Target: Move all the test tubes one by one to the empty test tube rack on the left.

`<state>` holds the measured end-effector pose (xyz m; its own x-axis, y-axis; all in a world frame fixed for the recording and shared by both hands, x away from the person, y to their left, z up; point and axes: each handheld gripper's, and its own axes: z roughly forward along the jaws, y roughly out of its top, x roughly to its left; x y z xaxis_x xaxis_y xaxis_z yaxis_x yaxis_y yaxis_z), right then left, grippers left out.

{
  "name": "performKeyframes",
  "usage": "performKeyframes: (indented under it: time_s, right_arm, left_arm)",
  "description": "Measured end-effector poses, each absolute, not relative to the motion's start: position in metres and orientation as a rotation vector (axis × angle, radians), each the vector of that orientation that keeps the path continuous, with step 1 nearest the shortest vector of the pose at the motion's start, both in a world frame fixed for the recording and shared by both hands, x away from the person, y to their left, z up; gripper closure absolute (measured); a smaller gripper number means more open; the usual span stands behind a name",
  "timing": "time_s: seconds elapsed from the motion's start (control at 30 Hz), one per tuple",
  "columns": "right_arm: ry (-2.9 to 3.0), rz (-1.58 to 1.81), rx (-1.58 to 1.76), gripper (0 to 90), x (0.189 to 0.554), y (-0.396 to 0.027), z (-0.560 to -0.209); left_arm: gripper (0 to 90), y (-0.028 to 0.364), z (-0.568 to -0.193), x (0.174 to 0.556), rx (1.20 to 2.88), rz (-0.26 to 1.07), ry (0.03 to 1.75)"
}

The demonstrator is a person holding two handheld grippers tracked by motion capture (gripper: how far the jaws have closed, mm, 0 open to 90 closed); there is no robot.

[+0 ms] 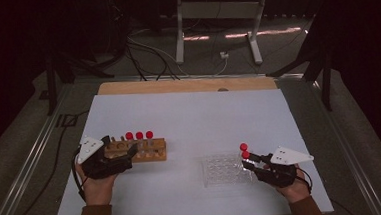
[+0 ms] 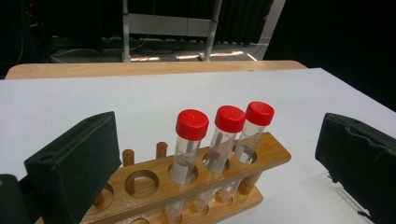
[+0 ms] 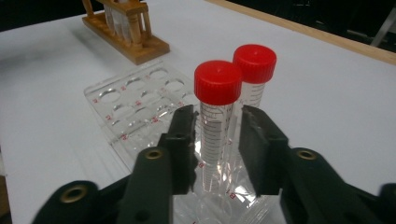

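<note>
While level, right gripper [image 3: 218,140] astride tube [image 3: 216,126].

My tongs' jaws carry matt black, slightly rough pads [image 2: 74,163]. The pale brown wooden tube rack [image 2: 187,186] looks smooth and lightly varnished. The clear plastic tubes [image 3: 215,135] have glossy red plastic caps [image 3: 218,81]; the transparent plastic well rack [image 3: 135,109] gleams on the matt white tabletop [image 1: 189,112].

white table top [image 1: 189,112]; cables on floor [image 1: 145,50]
</note>
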<state>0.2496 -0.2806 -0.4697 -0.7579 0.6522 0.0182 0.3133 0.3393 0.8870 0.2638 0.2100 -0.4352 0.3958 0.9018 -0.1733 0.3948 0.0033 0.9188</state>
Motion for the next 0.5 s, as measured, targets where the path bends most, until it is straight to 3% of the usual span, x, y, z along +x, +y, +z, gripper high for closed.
performKeyframes:
  time_s: [0.5]
  right_arm:
    - [2.298,1.360,0.850,73.2,0.2553,-0.2741,-0.4791]
  left_arm:
    - [0.6,0.2071,-0.4374,0.2650,1.612,0.595,1.178]
